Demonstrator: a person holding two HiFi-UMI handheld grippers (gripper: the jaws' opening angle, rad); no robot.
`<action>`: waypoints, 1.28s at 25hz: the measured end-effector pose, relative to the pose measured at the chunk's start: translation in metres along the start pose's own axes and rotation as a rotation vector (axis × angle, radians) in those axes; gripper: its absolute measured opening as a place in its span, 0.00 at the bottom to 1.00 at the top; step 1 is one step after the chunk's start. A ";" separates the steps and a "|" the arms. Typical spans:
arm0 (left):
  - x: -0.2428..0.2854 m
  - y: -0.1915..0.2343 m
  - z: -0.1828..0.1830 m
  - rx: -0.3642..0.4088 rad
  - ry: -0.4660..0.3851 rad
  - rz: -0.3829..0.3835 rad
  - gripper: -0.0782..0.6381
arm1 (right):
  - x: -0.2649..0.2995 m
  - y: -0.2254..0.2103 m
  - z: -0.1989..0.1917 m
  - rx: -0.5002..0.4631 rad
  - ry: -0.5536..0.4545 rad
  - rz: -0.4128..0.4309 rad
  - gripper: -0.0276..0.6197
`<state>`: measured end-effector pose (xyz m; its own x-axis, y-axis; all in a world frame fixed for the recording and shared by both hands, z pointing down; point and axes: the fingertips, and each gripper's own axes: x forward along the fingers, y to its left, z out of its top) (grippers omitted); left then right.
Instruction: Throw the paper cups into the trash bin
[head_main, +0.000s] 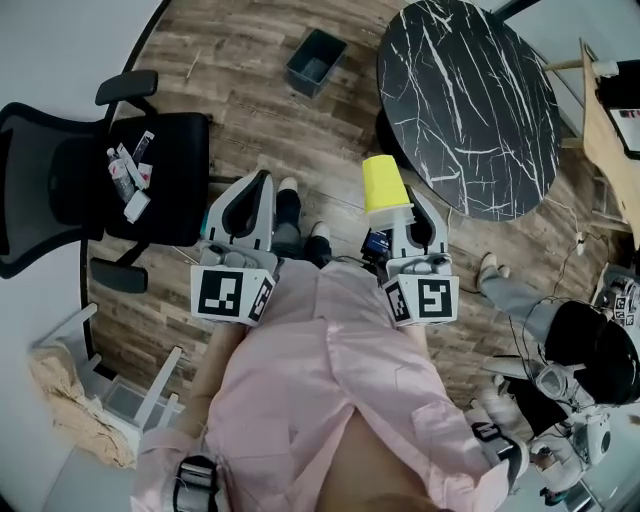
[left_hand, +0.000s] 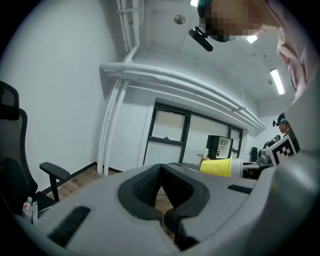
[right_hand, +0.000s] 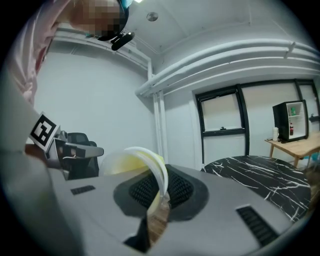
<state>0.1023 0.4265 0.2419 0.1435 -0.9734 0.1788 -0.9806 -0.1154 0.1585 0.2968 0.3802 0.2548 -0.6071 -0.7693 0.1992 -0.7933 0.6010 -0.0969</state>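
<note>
Floor: wood planks (head_main: 250, 100). In the head view the round black marble table (head_main: 465, 100) fills the upper right. It is bare.

Black office chair (head_main: 100, 170) at the left edge. Its seat holds a loose heap of small bottles and packets (head_main: 130, 178).

Trash bin (head_main: 315, 60): dark, rectangular and open-topped. It stands on the floor at top centre, between chair and table. Its inside reads pale grey; cannot tell what it holds.

Paper cup (head_main: 385, 185), yellow: held in the right gripper (head_main: 408, 222) at mid-frame. Its long axis runs on from the jaws toward the top of the frame, base outward and mouth toward the person. The right gripper view (right_hand: 159, 192) shows the jaws nearly together on the cup's (right_hand: 135, 162) wall at the white rim, which is pressed out of round. The left gripper view shows the same cup (left_hand: 222, 167) lying on its side, at right.

Left gripper (head_main: 255, 195): jaws together in its own view (left_hand: 161, 187), nothing between them. It sits level with the right gripper, to its left.

Key relation: the bin lies up and left of the cup, well apart and lower, roughly midway ahead of both grippers. Judgement: the loaded right gripper must carry forward and leftward over the bin's opening before it lets go. A release from here would drop the cup on the floor.

No other cup in view.
</note>
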 end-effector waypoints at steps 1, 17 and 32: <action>0.005 0.008 0.003 0.001 -0.001 -0.006 0.13 | 0.009 0.002 0.003 0.002 -0.003 -0.006 0.10; 0.061 0.101 0.027 -0.003 0.012 -0.073 0.13 | 0.105 0.041 0.021 0.006 0.004 -0.070 0.10; 0.112 0.116 0.033 -0.023 0.027 -0.019 0.13 | 0.162 0.010 0.024 0.005 0.032 -0.026 0.10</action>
<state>0.0003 0.2974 0.2488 0.1658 -0.9653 0.2019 -0.9744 -0.1288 0.1845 0.1894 0.2562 0.2626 -0.5844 -0.7773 0.2331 -0.8092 0.5796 -0.0963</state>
